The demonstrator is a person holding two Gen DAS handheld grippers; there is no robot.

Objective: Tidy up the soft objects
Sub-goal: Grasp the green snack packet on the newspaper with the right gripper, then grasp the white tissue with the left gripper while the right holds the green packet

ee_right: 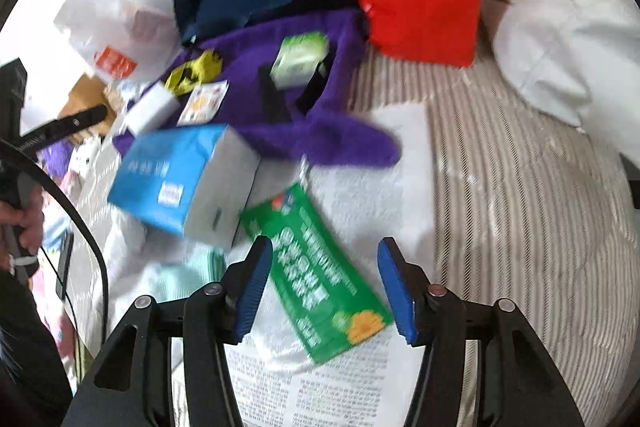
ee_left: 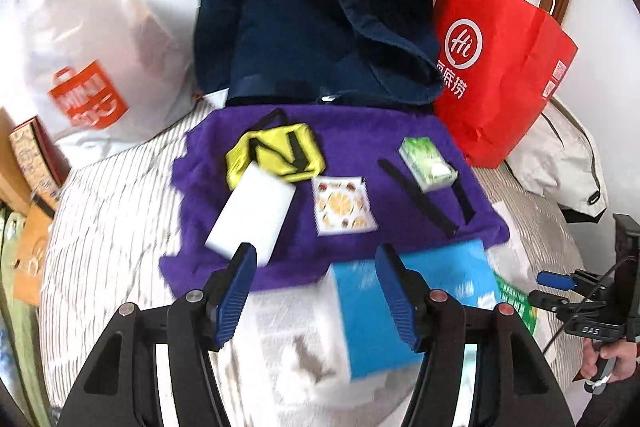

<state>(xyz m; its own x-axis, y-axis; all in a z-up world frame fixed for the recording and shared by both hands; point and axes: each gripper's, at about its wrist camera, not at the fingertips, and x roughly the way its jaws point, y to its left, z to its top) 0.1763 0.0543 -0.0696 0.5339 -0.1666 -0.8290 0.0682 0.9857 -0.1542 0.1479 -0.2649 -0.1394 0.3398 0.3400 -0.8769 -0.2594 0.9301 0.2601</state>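
A purple fleece cloth (ee_left: 352,143) lies on the bed. On it sit a white sponge block (ee_left: 250,213), a yellow pouch (ee_left: 276,153), a fruit-print packet (ee_left: 343,205), a green tissue pack (ee_left: 428,163) and black straps (ee_left: 420,203). A blue tissue box (ee_left: 372,311) lies at the cloth's near edge. My left gripper (ee_left: 316,295) is open above it, holding nothing. My right gripper (ee_right: 325,287) is open over a green sachet (ee_right: 316,275) lying on white paper. The blue box (ee_right: 180,179) and purple cloth (ee_right: 332,115) also show in the right wrist view.
A navy tote bag (ee_left: 316,15), a red paper bag (ee_left: 500,67), a white plastic bag (ee_left: 88,39) and a cream bag (ee_left: 560,163) stand behind the cloth. The bed has a striped cover (ee_right: 520,211). Boxes (ee_left: 28,163) sit at far left.
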